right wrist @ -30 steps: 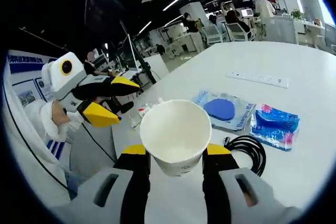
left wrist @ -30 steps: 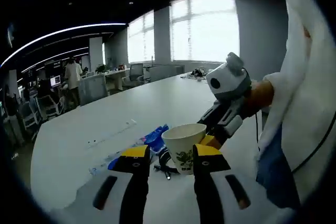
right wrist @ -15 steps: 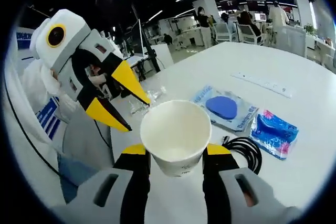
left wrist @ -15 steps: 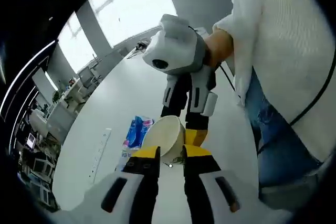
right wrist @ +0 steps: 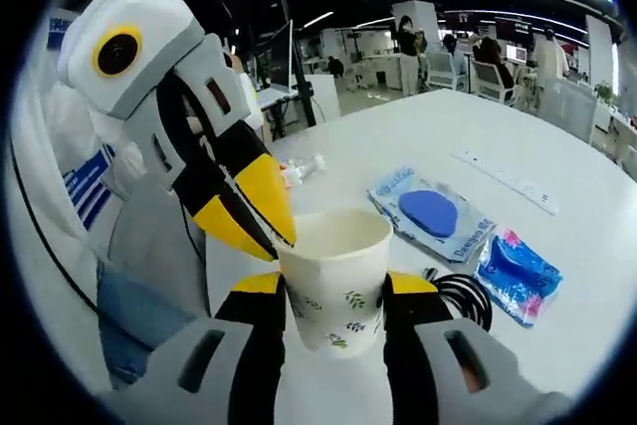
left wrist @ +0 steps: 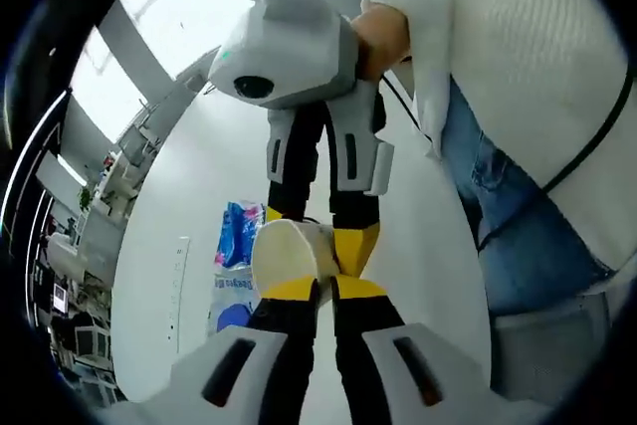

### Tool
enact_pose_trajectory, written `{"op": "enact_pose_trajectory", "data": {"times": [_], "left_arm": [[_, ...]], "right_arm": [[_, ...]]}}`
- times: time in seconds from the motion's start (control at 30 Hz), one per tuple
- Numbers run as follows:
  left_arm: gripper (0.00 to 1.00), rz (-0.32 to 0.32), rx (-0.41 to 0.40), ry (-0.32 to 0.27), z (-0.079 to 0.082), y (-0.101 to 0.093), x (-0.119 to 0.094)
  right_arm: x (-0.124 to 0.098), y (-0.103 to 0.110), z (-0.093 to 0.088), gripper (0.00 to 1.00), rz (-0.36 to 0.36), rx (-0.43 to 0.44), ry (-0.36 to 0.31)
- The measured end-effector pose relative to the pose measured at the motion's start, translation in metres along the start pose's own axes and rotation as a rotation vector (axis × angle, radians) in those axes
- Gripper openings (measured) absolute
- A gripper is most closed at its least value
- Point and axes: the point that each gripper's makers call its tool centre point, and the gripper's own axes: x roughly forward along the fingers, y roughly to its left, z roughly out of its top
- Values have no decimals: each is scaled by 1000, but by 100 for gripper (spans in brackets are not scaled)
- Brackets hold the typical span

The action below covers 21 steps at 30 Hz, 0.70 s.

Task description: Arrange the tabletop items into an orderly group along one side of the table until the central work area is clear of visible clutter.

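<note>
My right gripper (right wrist: 333, 291) rises from the bottom centre of its own view, jaws clamped on either side of the paper cup (right wrist: 334, 271). In the left gripper view it hangs down from the top centre, my hand (left wrist: 383, 32) wrapped round its grey body at upper right. My left gripper (left wrist: 317, 291) comes up from the bottom of its view, jaws nearly together at the cup's rim; in the right gripper view it slants in from the upper left, yellow tips at that rim

One paper cup (right wrist: 333, 276), one black cable coil (right wrist: 466, 298). Two packets: one holding a blue pad (right wrist: 429, 214), one bright blue (right wrist: 516, 273). One power strip (right wrist: 508, 178).
</note>
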Motion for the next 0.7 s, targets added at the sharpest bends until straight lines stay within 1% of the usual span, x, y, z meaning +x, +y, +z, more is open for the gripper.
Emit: {"op": "enact_pose_trajectory", "data": {"times": [0.07, 0.13, 0.17, 0.2, 0.23, 0.27, 0.3, 0.37, 0.43, 0.5, 0.53, 0.57, 0.6, 0.63, 0.7], "left_arm": [[0, 0, 7, 14, -1, -1, 1], [0, -9, 8, 34, -4, -4, 2], [0, -3, 5, 42, -6, -3, 2], [0, 21, 10, 61, -10, 1, 0], [0, 23, 9, 63, -10, 1, 0], [0, 26, -19, 61, -13, 4, -3], [0, 27, -30, 60, -14, 4, -4], [0, 40, -56, 84, -25, 9, -9], [0, 48, -83, 133, -40, 11, -14], [0, 60, -105, 158, -50, 13, -18], [0, 67, -123, 179, -58, 15, -21], [0, 69, -130, 187, -61, 15, -23], [0, 81, -156, 213, -73, 18, -29], [0, 84, -163, 219, -76, 20, -30], [0, 97, -206, 243, -91, 27, -40]], "right_arm": [[-2, 1, 3, 38, -10, -15, -6], [-3, -4, 6, 41, -29, -14, -18], [-4, -9, 4, 41, -42, 1, -14], [-4, -9, 2, 41, -40, 17, -9], [-5, -13, -2, 41, -47, 35, -5], [-6, -14, -3, 43, -51, 39, -4], [-8, -19, -8, 45, -74, 47, 7], [-12, -22, -12, 48, -84, 52, 8], [-17, -27, -16, 47, -95, 86, 1], [-23, -33, -19, 47, -113, 118, -10], [-26, -35, -21, 47, -121, 125, -11], [-31, -40, -24, 47, -135, 134, -14], [-34, -43, -26, 47, -148, 142, -17], [-39, -47, -28, 47, -165, 164, -25], [-45, -53, -30, 47, -183, 218, -47]]}}
